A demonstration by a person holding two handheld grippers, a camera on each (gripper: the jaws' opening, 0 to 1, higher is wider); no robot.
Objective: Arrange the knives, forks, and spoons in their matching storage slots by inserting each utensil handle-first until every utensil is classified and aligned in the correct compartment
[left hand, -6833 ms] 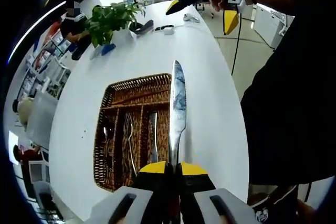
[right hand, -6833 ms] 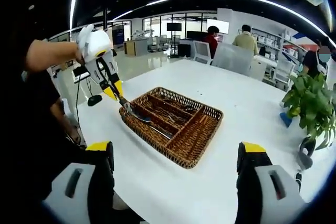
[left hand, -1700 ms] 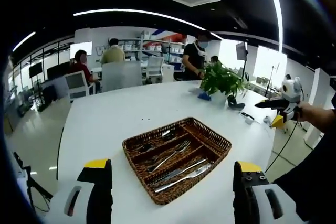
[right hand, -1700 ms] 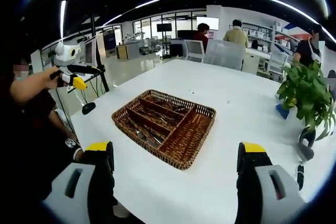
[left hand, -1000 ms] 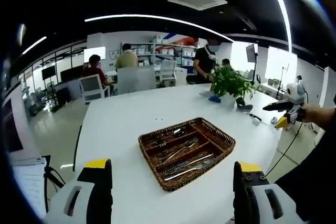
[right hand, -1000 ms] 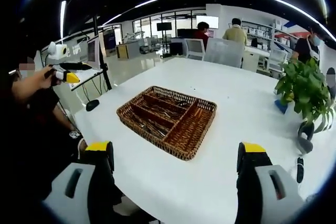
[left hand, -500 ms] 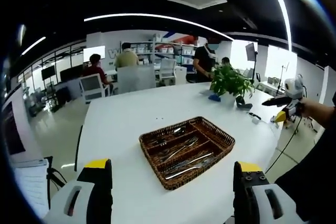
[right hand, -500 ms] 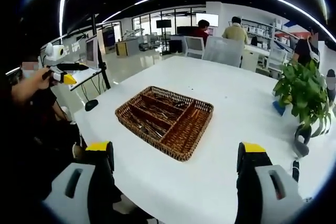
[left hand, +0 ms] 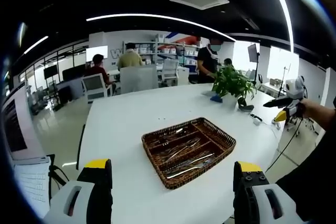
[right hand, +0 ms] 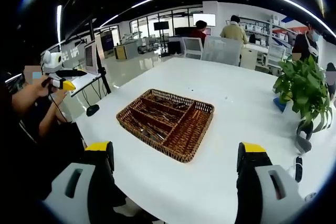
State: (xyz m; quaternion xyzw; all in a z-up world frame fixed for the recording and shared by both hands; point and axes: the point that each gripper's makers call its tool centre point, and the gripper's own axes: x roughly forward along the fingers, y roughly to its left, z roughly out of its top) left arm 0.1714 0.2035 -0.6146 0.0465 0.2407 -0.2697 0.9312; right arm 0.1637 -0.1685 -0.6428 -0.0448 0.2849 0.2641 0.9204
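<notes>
On white table (left hand: 126, 124) | wicker tray (left hand: 189, 150) mid-table, cutlery (left hand: 181, 153) lying sorted in slots | left gripper (left hand: 170, 195), right gripper (right hand: 176, 177) both spread wide, empty, held back off tray, likely sorting done

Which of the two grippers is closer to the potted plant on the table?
The right gripper. It is held out past the table edge near the potted plant. The left gripper is held off the opposite side of the table, beyond the wicker tray.
</notes>
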